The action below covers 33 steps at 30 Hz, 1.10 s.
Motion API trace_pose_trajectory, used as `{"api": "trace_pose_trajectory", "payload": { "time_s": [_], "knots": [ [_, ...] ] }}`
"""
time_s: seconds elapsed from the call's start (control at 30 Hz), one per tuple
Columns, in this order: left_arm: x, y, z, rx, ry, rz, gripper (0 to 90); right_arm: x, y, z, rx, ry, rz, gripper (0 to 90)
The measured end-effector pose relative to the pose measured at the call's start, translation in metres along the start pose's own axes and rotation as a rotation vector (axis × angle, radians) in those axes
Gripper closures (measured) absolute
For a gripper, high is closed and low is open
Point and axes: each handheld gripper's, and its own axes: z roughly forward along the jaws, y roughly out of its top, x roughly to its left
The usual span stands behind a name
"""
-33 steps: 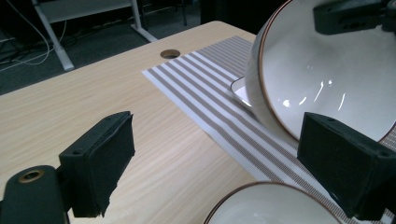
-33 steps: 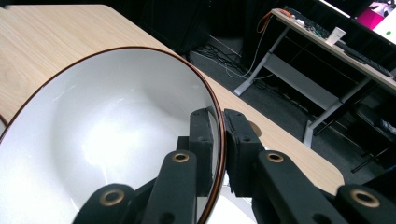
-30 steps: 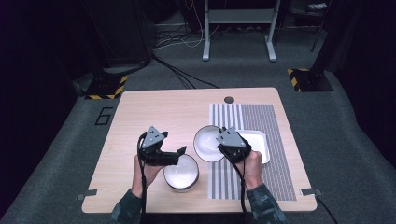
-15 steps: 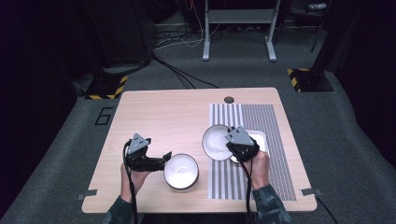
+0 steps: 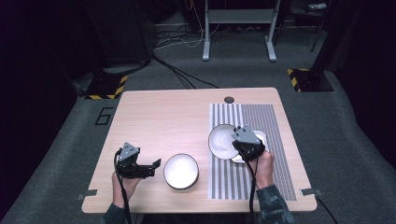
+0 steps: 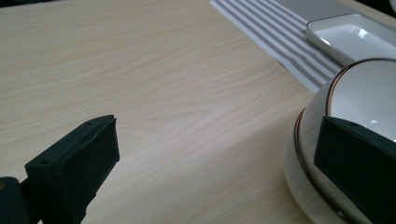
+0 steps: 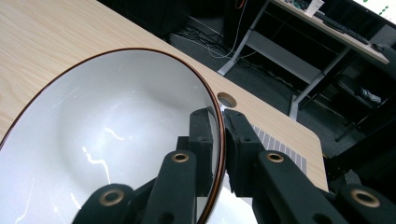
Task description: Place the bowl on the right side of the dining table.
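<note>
While right hand-held gripper (image 5: 238, 145) pinches bowl (image 5: 221, 141), tray (image 5: 258, 140) beneath, second bowl (image 5: 180, 171) nearby

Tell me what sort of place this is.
Likely a lab or recording studio: a wooden table on grey carpet, hazard-striped stand bases, loose floor cables and a metal-framed desk behind.

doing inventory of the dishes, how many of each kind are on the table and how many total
bowls: 2, one on the bare wood and one held at its rim by the right hand-held gripper, the held bowl
rectangular white dish: 1, on the striped mat
total: 3
</note>
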Motion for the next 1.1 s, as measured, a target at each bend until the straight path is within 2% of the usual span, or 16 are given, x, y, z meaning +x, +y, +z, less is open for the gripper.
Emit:
{"api": "trace_pose_trajectory", "payload": {
  "time_s": [0.17, 0.43, 0.77, 1.1],
  "knots": [
    [0.005, -0.015, 0.005, 0.035, -0.013, -0.009, 0.0, -0.004, -0.004, 0.001, 0.012, -0.006, 0.013, 82.2],
    [0.011, -0.038, 0.018, 0.116, -0.015, -0.015, 0.1, -0.013, -0.009, 0.001, 0.022, -0.016, 0.036, 82.1],
    [0.016, -0.053, 0.024, 0.173, -0.004, -0.031, 0.1, -0.02, -0.016, 0.004, 0.043, -0.023, 0.055, 82.1],
    [0.017, -0.059, 0.028, 0.192, 0.008, -0.028, 0.1, -0.028, -0.024, 0.009, 0.069, -0.031, 0.072, 82.1]
  ]
}}
